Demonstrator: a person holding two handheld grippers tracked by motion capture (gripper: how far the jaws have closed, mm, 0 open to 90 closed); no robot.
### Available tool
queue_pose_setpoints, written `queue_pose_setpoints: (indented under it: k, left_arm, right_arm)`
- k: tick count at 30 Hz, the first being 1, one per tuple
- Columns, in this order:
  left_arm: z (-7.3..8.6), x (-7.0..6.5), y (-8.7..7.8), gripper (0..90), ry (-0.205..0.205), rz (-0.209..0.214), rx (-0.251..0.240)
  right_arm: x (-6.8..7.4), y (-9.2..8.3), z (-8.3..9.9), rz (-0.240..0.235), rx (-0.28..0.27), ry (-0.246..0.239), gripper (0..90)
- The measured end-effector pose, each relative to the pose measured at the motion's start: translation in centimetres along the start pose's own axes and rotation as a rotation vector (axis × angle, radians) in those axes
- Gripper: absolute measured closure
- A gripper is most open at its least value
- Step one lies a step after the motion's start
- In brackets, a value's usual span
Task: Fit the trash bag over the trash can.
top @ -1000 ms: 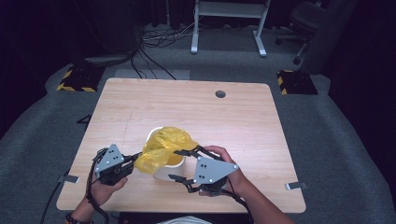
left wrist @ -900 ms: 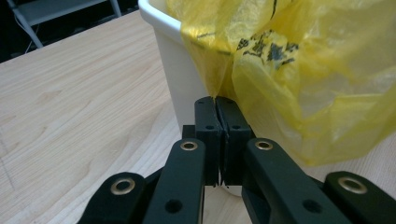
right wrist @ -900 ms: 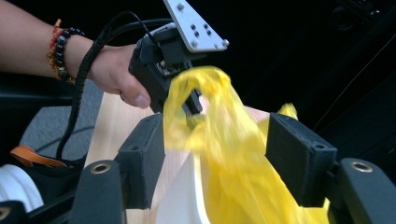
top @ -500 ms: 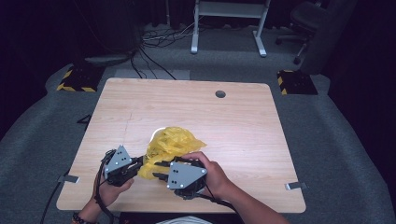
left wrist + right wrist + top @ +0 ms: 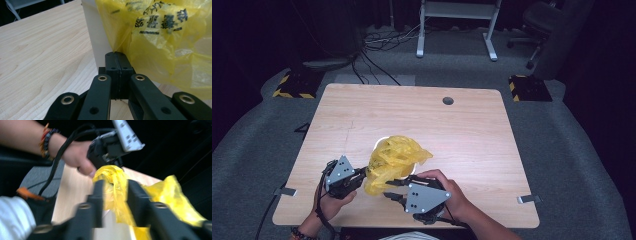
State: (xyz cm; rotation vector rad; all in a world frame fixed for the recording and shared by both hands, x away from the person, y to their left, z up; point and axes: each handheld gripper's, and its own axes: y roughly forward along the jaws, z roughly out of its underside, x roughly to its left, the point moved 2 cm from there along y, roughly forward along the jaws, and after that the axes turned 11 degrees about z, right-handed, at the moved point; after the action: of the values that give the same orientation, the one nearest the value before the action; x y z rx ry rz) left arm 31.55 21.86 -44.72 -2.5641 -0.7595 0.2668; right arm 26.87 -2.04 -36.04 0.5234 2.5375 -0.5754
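Note:
A crumpled yellow plastic bag (image 5: 397, 157) with black print lines a white container (image 5: 96, 32) near the table's front edge. My left gripper (image 5: 363, 173) is at the bag's left side. In the left gripper view its jaws (image 5: 117, 56) are shut together on a pinch of the bag's edge against the container wall. My right gripper (image 5: 389, 187) sits just in front of the container and points left. In the blurred right gripper view its jaws (image 5: 113, 185) straddle a twisted strand of the bag (image 5: 112, 176); they have just been opening and stand apart around it.
The wooden table (image 5: 462, 130) has a round cable hole (image 5: 448, 100) at the back. The person's left hand and wrist band (image 5: 47, 135) appear beyond the strand. A desk frame (image 5: 457, 25), cables and a chair stand on the floor behind.
My right gripper has moved left from the container's right side to in front of it, close to the left gripper. The bag's lower left is drawn into a strand. The left gripper stayed put.

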Motion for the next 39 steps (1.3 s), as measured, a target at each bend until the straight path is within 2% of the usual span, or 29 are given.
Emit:
queue_pose_setpoints:
  k: [2,4,5,8,10,11,13,14,15,17,20,25,26,27,30,33,35,36,39]
  left_arm:
    - [0.1,0.0,0.0,89.6,0.002,0.000,-0.002]
    - [0.1,-0.1,0.0,89.6,0.006,-0.002,-0.001]
    - [0.1,-0.2,0.0,89.6,0.009,-0.004,-0.001]
    - [0.2,-0.2,0.0,89.6,0.004,0.004,-0.001]
    - [0.2,-0.2,0.0,89.6,0.005,0.006,-0.003]
    - [0.2,-0.1,0.0,89.6,0.010,0.002,-0.001]
    - [0.3,-0.1,0.0,89.7,0.011,0.003,0.001]
    - [0.3,-0.1,0.1,89.6,0.011,0.004,0.002]
    - [0.3,-0.1,0.1,89.6,0.014,0.004,0.004]
    - [0.3,0.1,0.1,89.6,0.011,0.003,0.003]
    - [0.4,0.4,0.1,89.7,-0.004,0.006,-0.001]
    - [0.6,0.7,0.2,89.6,-0.023,0.013,0.000]
    - [0.6,0.8,0.2,89.7,-0.011,0.007,0.009]
    - [0.6,0.7,0.2,89.7,-0.017,0.008,0.006]
    - [0.7,0.8,0.4,90.0,0.003,0.005,0.027]
    - [0.9,1.2,0.7,90.0,-0.002,0.015,0.036]
    - [1.0,1.5,1.0,90.0,-0.011,0.021,0.042]
    - [1.0,1.6,1.1,90.0,-0.011,0.024,0.047]
    - [1.2,1.9,1.6,90.0,-0.012,0.027,0.059]
  right_arm:
    - [-0.1,0.1,-0.2,0.015,0.009,-0.007,43.6]
    - [0.0,0.3,-0.4,0.000,0.021,-0.037,35.4]
    - [0.1,0.5,-0.6,0.010,0.029,-0.043,31.6]
    - [0.3,1.2,-0.8,0.031,0.060,-0.097,28.1]
    - [0.2,1.8,-0.7,0.047,0.081,-0.100,27.3]
    - [0.1,2.1,-0.6,0.025,0.093,-0.096,27.7]
    - [0.0,2.8,-0.2,0.026,0.127,-0.095,33.7]
    - [0.0,3.1,0.0,0.017,0.146,-0.097,48.5]
    - [-0.1,3.2,0.2,-0.002,0.142,-0.101,60.9]
    - [-0.2,3.0,0.6,0.007,0.136,-0.086,76.6]
    - [0.0,1.6,1.0,0.003,0.113,-0.072,88.4]
    - [0.4,0.0,1.9,-0.025,0.129,-0.039,89.7]
    - [0.6,-0.3,2.4,-0.028,0.142,-0.023,90.0]
    - [0.8,-0.5,3.0,-0.030,0.145,-0.020,90.0]
    - [1.1,-0.7,4.6,-0.039,0.153,0.048,90.0]
    - [1.8,-0.6,6.4,-0.053,0.170,0.099,90.0]
    - [2.0,-0.3,7.6,-0.042,0.187,0.123,90.0]
    - [1.9,-0.1,8.4,-0.034,0.194,0.153,90.0]
    - [1.3,0.1,9.6,-0.015,0.204,0.173,90.0]
